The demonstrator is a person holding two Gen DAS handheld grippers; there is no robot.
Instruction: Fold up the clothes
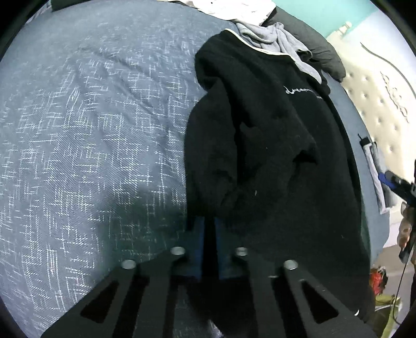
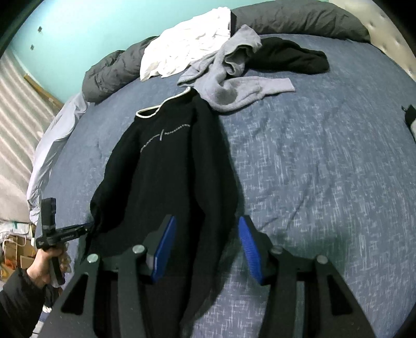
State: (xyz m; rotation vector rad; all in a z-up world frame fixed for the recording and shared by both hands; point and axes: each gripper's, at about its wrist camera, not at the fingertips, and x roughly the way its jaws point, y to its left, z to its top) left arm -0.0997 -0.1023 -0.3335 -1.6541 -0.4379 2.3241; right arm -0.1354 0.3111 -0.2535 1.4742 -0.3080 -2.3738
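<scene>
A black sweatshirt (image 1: 273, 143) (image 2: 161, 169) with a white-trimmed collar and small white chest lettering lies lengthwise on the blue bed cover (image 1: 91, 130), collar at the far end. My left gripper (image 1: 210, 226) is shut on the near edge of its hem, with dark cloth pinched between the blue pads. The right wrist view shows the same left gripper (image 2: 89, 227) in a hand, its tip at the sweatshirt's left edge. My right gripper (image 2: 206, 221) stands open over the lower part of the garment, with cloth lying between its blue pads (image 2: 166, 249) but not squeezed.
A grey sweatshirt (image 2: 234, 78), a white garment (image 2: 187, 49) and another black garment (image 2: 291, 57) are heaped near the head of the bed by dark grey pillows (image 2: 299, 20). A tufted headboard (image 1: 377, 104) stands behind. Boxes (image 2: 15, 249) sit on the floor past the bed's edge.
</scene>
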